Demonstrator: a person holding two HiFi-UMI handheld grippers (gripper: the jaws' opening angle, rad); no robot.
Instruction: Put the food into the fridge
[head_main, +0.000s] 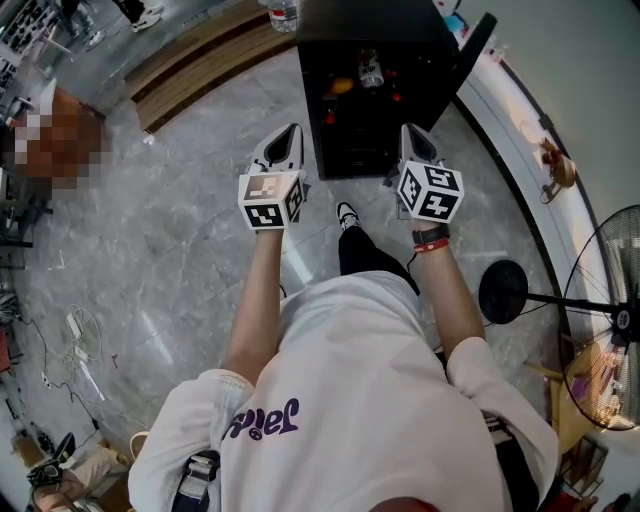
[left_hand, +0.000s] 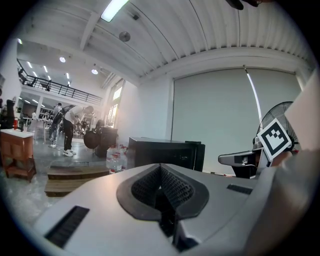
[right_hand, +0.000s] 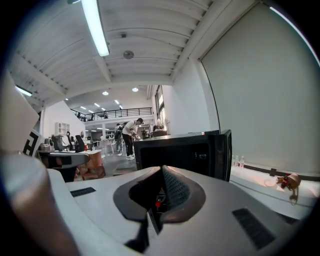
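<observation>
- Person stands on the grey stone floor (head_main: 170, 240), a claw in each hand, both held out level toward 12 o'clock.
- Small black fridge (head_main: 345, 140) sits on the floor dead ahead at 12 o'clock, with the fridge door (head_main: 472, 48) swung open toward 1 o'clock.
- Food is inside the fridge: an orange item (head_main: 340, 86) at the left, a small bottle or can (head_main: 371, 72) beside it, and small red pieces (head_main: 397, 97) lower down. What they are is too small to tell.
- Left claw (head_main: 292, 130): clenched, jaws meeting, nothing between them. It is just short of the fridge's left front corner and not touching it.
- Right claw (head_main: 410, 130): clenched too, empty, near the fridge's right front edge.
- Standing fan (head_main: 610, 330) at 3 o'clock, its round black base (head_main: 503, 291) on the floor.
- Wooden step (head_main: 200, 55) at 11 o'clock, with water bottles (left_hand: 114, 159) past it.
- Someone bends over in the hall beyond (left_hand: 72, 125).
</observation>
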